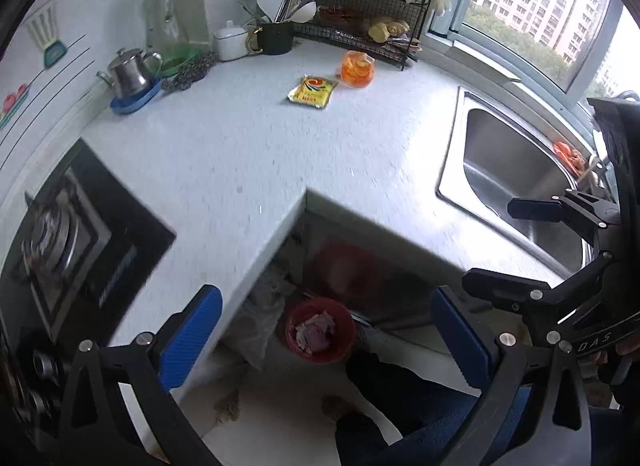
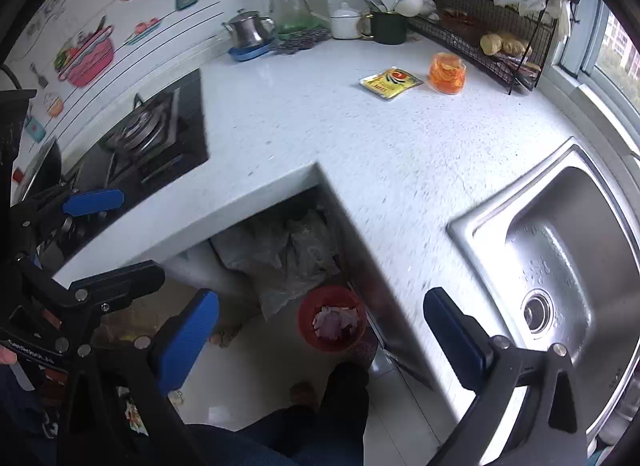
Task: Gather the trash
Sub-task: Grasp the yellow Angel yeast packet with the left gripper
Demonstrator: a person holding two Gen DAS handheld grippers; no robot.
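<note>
A yellow snack packet (image 1: 312,91) (image 2: 390,83) lies on the white countertop (image 1: 248,153) (image 2: 360,153) at the back, beside an orange crumpled plastic wrapper (image 1: 357,69) (image 2: 447,73). A red bin (image 1: 320,330) (image 2: 332,324) with pinkish trash in it stands on the floor under the counter corner. My left gripper (image 1: 326,334) is open and empty, held above the counter's inner corner. My right gripper (image 2: 320,330) is open and empty, also above that corner. Each gripper shows at the edge of the other's view, the right one (image 1: 500,242) and the left one (image 2: 108,240).
A steel sink (image 1: 520,177) (image 2: 560,282) is on the right, a gas hob (image 1: 64,242) (image 2: 148,137) on the left. A wire rack (image 1: 360,21) (image 2: 480,25), utensil cup, kettle and glass jar line the back. Plastic bags (image 2: 288,254) lie under the counter. The person's legs are below.
</note>
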